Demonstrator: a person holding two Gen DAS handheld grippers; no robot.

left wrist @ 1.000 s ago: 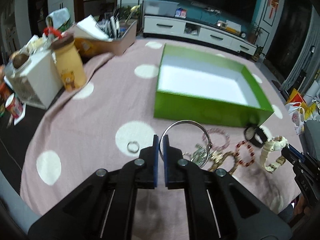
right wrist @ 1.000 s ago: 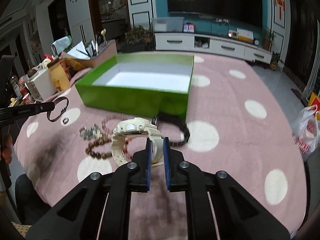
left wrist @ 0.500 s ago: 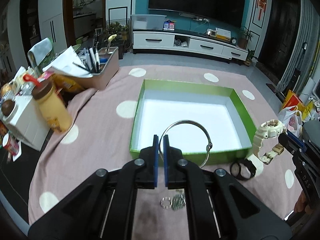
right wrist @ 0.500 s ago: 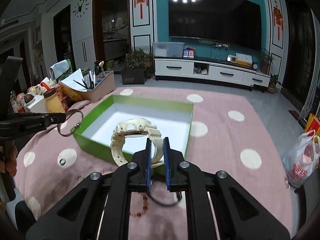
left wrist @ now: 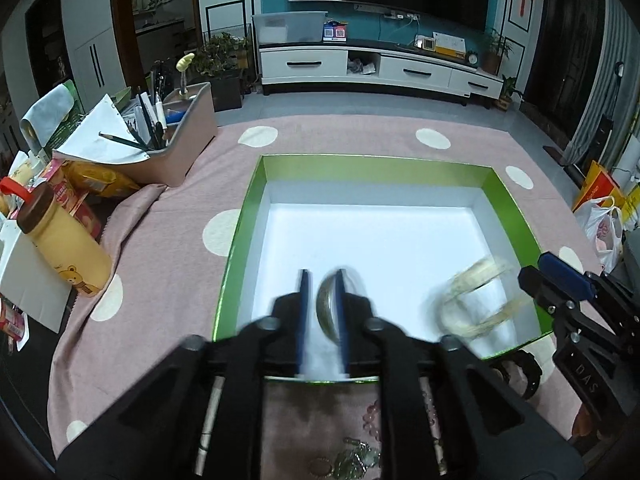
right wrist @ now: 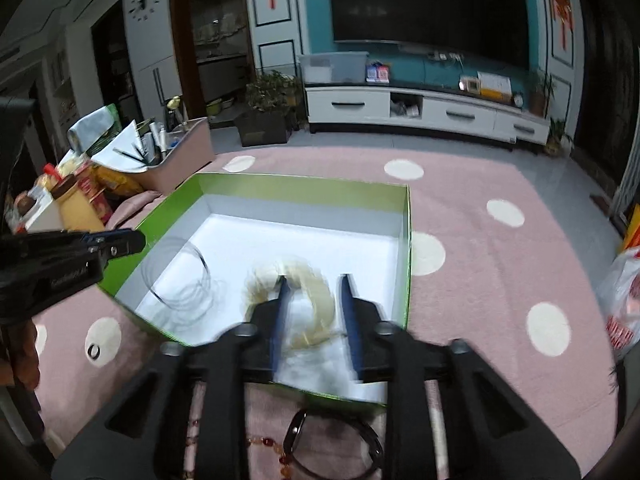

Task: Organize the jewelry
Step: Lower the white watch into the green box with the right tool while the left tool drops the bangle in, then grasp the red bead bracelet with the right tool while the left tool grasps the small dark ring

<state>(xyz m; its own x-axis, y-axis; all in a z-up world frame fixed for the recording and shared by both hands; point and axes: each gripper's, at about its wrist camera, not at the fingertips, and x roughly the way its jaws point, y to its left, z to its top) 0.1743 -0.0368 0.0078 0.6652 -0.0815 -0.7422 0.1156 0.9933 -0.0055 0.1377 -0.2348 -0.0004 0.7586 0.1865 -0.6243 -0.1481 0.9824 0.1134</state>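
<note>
The green box (left wrist: 376, 162) with a white floor lies on the pink dotted cloth. My left gripper (left wrist: 322, 276) hangs over its near edge with jaws opening. The silver bangle (left wrist: 329, 304) is a blur between the fingers and seems to be loose. In the right wrist view the bangle (right wrist: 180, 280) smears over the box floor, just off the left gripper (right wrist: 134, 240). My right gripper (right wrist: 314, 280) is over the box's near right part, jaws opening. The cream watch (right wrist: 298, 304) is blurred between its fingers, not pinched. The left wrist view shows the watch (left wrist: 474, 300) beside the right gripper (left wrist: 550, 266).
A black watch (right wrist: 336, 448) and bead bracelets (right wrist: 276, 448) lie on the cloth in front of the box. A small ring (right wrist: 93, 350) rests on a white dot. At the left stand a yellow bottle (left wrist: 64, 240), a white carton (left wrist: 24, 276) and a pen tray (left wrist: 176, 148).
Both grippers moved forward from the box's near side to above its floor. Their jaws went from shut to apart. The bangle and the watch now blur, slipping free.
</note>
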